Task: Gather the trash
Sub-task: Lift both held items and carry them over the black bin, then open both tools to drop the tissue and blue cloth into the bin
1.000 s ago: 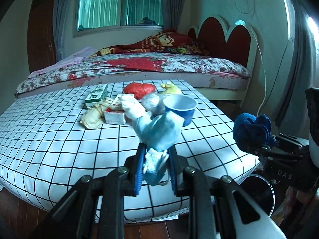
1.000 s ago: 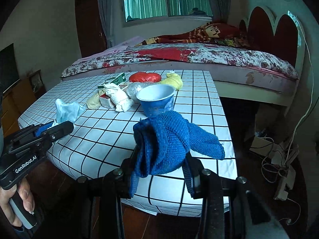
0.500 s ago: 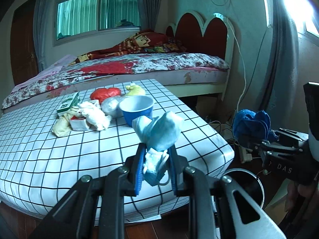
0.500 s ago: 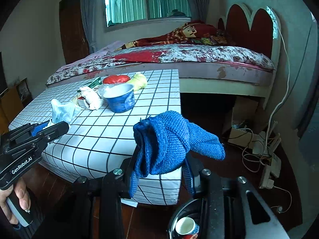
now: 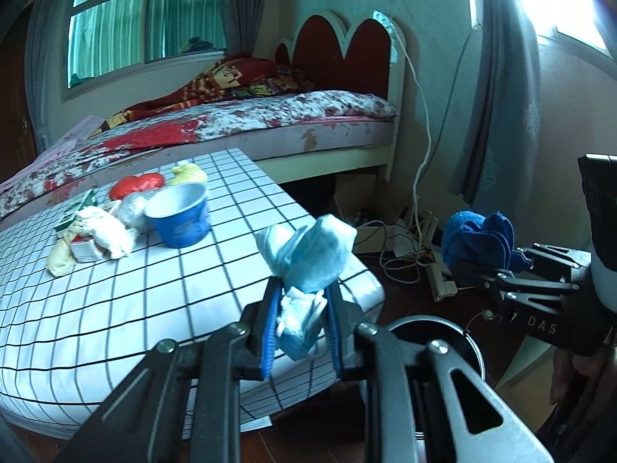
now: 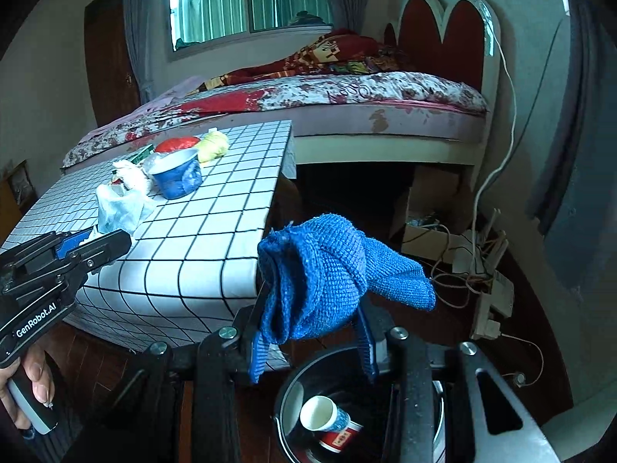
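Beside checkered table (image 6: 216,239), both hand-held grippers clamp rags above bin (image 6: 293,397).

crumpled blue cloth (image 6: 324,270), pale wad (image 5: 308,254)

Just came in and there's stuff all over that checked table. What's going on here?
A person is clearing trash, with a hand-held gripper in each hand. The left hand-held gripper is shut on a crumpled light blue face mask; the right hand-held gripper is shut on a blue knitted cloth, held above a dark bin on the floor that already holds a paper cup. A blue bowl and wrappers remain on the table.
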A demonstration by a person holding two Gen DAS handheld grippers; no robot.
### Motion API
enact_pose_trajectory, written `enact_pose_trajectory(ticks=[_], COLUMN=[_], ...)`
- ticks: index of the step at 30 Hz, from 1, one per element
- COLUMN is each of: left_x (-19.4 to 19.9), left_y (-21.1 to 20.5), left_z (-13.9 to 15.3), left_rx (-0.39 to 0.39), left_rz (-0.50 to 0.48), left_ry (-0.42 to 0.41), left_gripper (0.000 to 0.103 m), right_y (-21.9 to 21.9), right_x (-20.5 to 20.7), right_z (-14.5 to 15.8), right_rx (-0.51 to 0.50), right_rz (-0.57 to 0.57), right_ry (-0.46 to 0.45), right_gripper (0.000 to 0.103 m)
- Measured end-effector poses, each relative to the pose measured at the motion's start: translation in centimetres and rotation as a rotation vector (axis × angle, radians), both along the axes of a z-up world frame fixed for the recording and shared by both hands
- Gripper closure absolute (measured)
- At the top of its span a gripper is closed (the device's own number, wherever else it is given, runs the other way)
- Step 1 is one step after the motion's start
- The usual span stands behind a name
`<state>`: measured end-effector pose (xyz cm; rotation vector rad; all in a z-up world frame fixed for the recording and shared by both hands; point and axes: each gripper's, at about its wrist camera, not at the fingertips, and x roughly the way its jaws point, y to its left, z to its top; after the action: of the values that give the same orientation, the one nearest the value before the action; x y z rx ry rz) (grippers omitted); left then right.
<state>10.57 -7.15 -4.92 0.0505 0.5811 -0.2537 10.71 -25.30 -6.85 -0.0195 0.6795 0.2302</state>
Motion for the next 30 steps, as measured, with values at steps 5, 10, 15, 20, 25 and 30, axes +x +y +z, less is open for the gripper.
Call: enact_pose_trajectory(ticks=[5, 10, 15, 20, 25, 30], left_x=[-0.5, -0.8, -1.0, -0.7, -0.7, -0.5], left_y=[-2.3, -4.7, -6.8, -8.7, -10.2, -11.3], left_z=[-0.6, -1.8, -3.0, -4.9, -6.6, -8.1], left_rx=[0.005, 0.000, 0.003, 0.019, 0.033, 0.032], left_rz=[-0.050, -0.136, -0.209, -0.253, -0.306, -0.341], left_ry=[0.008, 0.050, 0.088, 0.149, 0.206, 0.262], left_gripper=[0.080, 0.080, 0.080, 0.079, 0.078, 0.078], right_y=[-2.0, -3.4, -4.9, -5.8, -6.8, -7.5], right_x=[-0.6, -1.3, -2.1, -2.6, -3.0, -2.9], right_z=[-0.9, -2.2, -3.4, -5.1, -7.1, -8.9], right_rx=[-0.001, -0.013, -0.012, -0.023, -0.044, -0.054], right_rz=[-0.018, -0.011, -0.021, -0.016, -0.004, 0.002], right_ry=[0.023, 0.058, 0.090, 0.138, 0.192, 0.250], right_gripper=[0.063, 0.063, 0.063, 0.063, 0.063, 0.063])
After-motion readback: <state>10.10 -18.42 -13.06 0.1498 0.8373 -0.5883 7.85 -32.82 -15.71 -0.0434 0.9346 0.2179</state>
